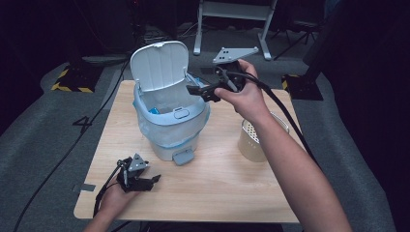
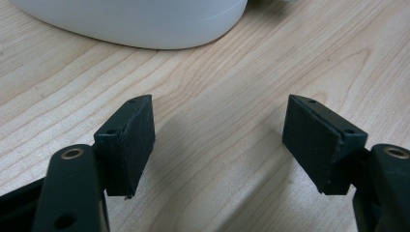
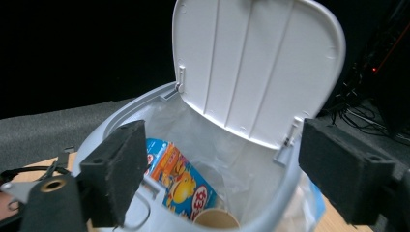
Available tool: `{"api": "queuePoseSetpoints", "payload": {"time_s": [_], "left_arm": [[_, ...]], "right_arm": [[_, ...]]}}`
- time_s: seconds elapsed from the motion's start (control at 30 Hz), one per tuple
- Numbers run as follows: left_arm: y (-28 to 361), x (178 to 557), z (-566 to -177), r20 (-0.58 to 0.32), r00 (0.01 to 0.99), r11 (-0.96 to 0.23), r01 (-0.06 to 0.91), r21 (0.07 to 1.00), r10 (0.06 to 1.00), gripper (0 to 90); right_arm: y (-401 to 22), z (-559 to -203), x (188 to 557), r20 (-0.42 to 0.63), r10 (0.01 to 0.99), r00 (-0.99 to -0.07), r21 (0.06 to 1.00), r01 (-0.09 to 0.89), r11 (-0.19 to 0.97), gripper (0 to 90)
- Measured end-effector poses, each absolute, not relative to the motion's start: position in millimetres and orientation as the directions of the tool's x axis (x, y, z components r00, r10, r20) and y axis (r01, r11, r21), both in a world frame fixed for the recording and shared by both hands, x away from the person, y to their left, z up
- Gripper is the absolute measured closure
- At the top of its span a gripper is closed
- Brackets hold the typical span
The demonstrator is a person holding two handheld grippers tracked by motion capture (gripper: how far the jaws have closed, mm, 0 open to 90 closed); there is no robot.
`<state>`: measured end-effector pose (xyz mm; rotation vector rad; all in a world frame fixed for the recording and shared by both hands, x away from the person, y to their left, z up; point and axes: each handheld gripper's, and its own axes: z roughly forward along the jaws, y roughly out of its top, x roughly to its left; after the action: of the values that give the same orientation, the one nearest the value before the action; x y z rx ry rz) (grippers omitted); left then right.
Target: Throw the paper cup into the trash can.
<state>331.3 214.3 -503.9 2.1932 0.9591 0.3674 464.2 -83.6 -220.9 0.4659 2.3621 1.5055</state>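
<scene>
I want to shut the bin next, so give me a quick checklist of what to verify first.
1. Lid up and free: ok, it stands open.
2. Right tool empty: ok, jaws open above the bin.
3. Left tool out of the way: ok, open, low over the table.
4. Rubbish inside: ok, a packet and a cup lie in the liner.
5. Nothing across the rim: cannot tell; the near edge is hidden.

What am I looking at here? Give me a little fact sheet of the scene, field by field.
Surface: wooden table
Main item: small bin, lid up, bag-lined
Inside bin: colourful snack packet, paper cup
Beside bin: perforated beige container
Left gripper: open, low over table
Right gripper: open, above the bin's opening
</scene>
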Motion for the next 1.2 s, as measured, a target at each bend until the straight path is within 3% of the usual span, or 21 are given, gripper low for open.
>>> {"api": "queuePoseSetpoints", "payload": {"time_s": [0.4,0.67,1.2], "left_arm": [[215,331,-504,-0.019,0.684,-0.476,0.527,0.704,0.729,27.5],[214,332,-504,-0.015,0.678,-0.471,0.527,0.708,0.735,27.4],[216,333,-504,-0.025,0.679,-0.467,0.531,0.707,0.734,27.8]], "right_arm": [[-154,-214,436,-0.126,0.503,-0.855,0.879,0.139,0.456,21.4],[-195,-216,413,-0.128,0.556,-0.821,0.887,0.156,0.435,22.2],[-260,-245,372,-0.094,0.619,-0.780,0.885,0.220,0.411,23.7]]}}
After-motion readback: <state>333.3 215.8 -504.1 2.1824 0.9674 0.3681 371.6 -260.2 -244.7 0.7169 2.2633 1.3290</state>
